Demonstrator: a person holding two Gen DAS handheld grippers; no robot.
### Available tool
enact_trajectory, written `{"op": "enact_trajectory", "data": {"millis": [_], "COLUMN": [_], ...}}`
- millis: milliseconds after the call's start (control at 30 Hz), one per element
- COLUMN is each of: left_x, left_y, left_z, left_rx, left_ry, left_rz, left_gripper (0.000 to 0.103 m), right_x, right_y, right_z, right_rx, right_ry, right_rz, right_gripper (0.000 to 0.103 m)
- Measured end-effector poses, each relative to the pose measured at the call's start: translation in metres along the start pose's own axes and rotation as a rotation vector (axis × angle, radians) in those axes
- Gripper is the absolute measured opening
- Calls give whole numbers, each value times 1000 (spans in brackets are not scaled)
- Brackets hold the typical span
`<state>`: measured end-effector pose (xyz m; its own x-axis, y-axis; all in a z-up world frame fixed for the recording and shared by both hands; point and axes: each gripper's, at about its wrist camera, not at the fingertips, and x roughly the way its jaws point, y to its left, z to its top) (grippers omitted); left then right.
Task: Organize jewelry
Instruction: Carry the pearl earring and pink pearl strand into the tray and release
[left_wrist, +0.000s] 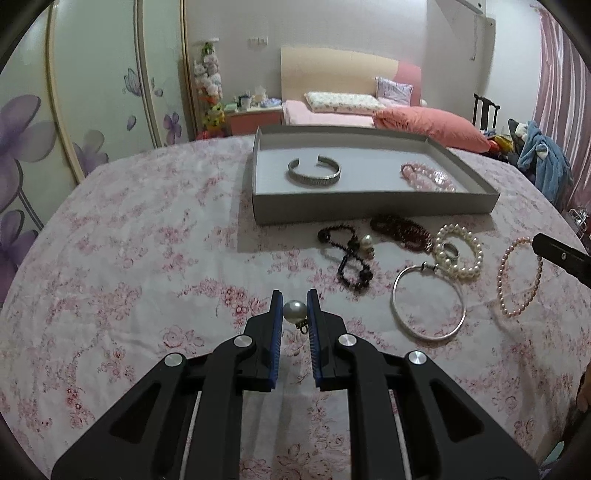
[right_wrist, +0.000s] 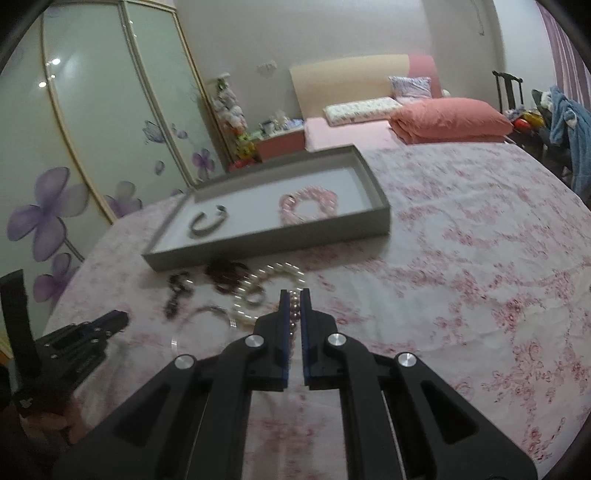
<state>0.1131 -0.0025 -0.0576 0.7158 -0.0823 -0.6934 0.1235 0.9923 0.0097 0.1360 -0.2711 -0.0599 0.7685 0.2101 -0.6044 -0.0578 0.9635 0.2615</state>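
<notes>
Jewelry lies loose on a floral-clothed counter (left_wrist: 129, 258) in front of a shallow grey tray (left_wrist: 369, 206), and two pieces are being pinched right now. The left gripper (left_wrist: 294, 308) is clamped on a pearl earring (left_wrist: 294, 311), its small metal fitting peeking out below the pearl. The right gripper (right_wrist: 294, 306), pads nearly together, holds a pink pearl strand (right_wrist: 294, 317), mostly hidden between the blue pads; in the left view the strand (left_wrist: 517, 280) hangs as a loop from the gripper's tip at the frame edge. Inside the tray sit a silver cuff bangle (left_wrist: 314, 172) and pink bead bracelets (left_wrist: 428, 177). No writing or brand is readable anywhere. The right view is motion-blurred, so the dark beads (right_wrist: 179, 291) near the tray are hard to make out.
</notes>
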Motion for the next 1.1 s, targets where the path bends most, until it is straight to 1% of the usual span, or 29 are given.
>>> {"op": "enact_trajectory", "data": {"millis": [200, 333, 700, 967, 1100], "left_x": [-10, -16, -32, -39, -38], "left_y": [-8, -11, -22, -28, -29], "left_z": [3, 6, 19, 37, 49], "left_rx": [2, -1, -6, 4, 3], "left_ry": [-59, -96, -195, -265, -304], "left_rz": [5, 9, 16, 27, 38], "left_gripper": [14, 14, 14, 14, 14], "right_x": [-12, -18, -33, -39, -37], "right_y": [20, 31, 57, 70, 70], "right_z": [2, 2, 10, 29, 42], "right_rx": [-19, -33, -106, -151, -148], "right_ry": [-57, -93, -212, -299, -335], "right_rz": [41, 42, -18, -60, -74], "right_gripper": [6, 6, 6, 6, 6]}}
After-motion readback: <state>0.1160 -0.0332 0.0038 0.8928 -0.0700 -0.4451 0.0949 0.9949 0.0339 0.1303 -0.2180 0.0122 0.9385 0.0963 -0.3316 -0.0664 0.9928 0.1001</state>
